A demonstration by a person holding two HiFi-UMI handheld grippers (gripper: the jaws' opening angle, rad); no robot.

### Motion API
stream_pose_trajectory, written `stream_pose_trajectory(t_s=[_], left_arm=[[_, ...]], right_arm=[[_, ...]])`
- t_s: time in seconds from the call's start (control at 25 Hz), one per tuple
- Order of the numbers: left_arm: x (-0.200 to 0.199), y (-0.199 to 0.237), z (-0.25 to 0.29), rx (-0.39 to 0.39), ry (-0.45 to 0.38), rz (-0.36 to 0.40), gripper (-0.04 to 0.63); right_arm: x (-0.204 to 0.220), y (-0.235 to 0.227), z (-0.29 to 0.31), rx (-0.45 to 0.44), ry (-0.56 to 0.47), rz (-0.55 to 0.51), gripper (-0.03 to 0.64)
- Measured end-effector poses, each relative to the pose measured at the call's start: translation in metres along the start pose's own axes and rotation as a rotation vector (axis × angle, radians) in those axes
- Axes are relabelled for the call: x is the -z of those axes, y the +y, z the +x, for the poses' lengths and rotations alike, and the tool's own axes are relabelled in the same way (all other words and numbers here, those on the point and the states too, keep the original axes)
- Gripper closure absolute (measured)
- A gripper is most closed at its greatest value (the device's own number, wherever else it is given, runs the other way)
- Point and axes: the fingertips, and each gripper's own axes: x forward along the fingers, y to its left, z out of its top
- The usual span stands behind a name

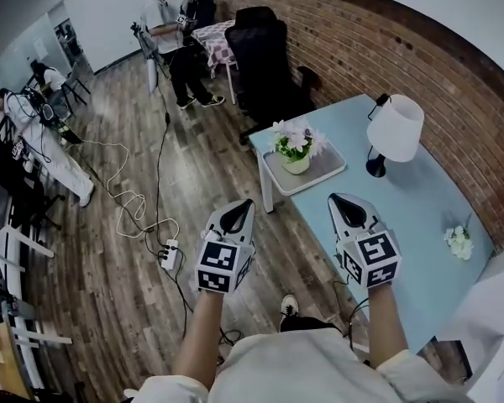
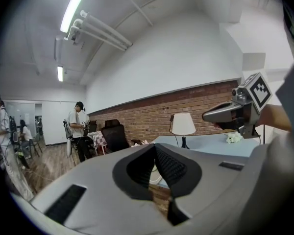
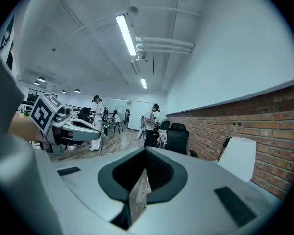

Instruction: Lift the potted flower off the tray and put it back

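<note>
One flower (image 1: 296,148), pale blooms in a cream pot, stands on the tray (image 1: 323,173). My left gripper (image 1: 238,212) and right gripper (image 1: 343,205) are clenched empty.

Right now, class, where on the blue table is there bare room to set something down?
The table is bare in its middle, bordered by the lamp, the tray and the small white flowers. The tray's lamp-side part beside the potted flower is free too. Crowded: the end where tray and lamp stand close.
</note>
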Motion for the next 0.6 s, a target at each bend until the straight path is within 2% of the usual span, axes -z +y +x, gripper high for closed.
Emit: stream_pose_trajectory(t_s=[0.48, 0.6], left_arm=[[0.004, 0.027, 0.095, -0.031, 0.068, -0.018, 0.589], [0.013, 0.032, 0.111, -0.047, 0.102, -0.029, 0.577]], right_arm=[[0.019, -0.073, 0.073, -0.051, 0.047, 0.052, 0.597], [0.031, -0.08, 0.089, -0.081, 0.074, 0.066, 0.55]])
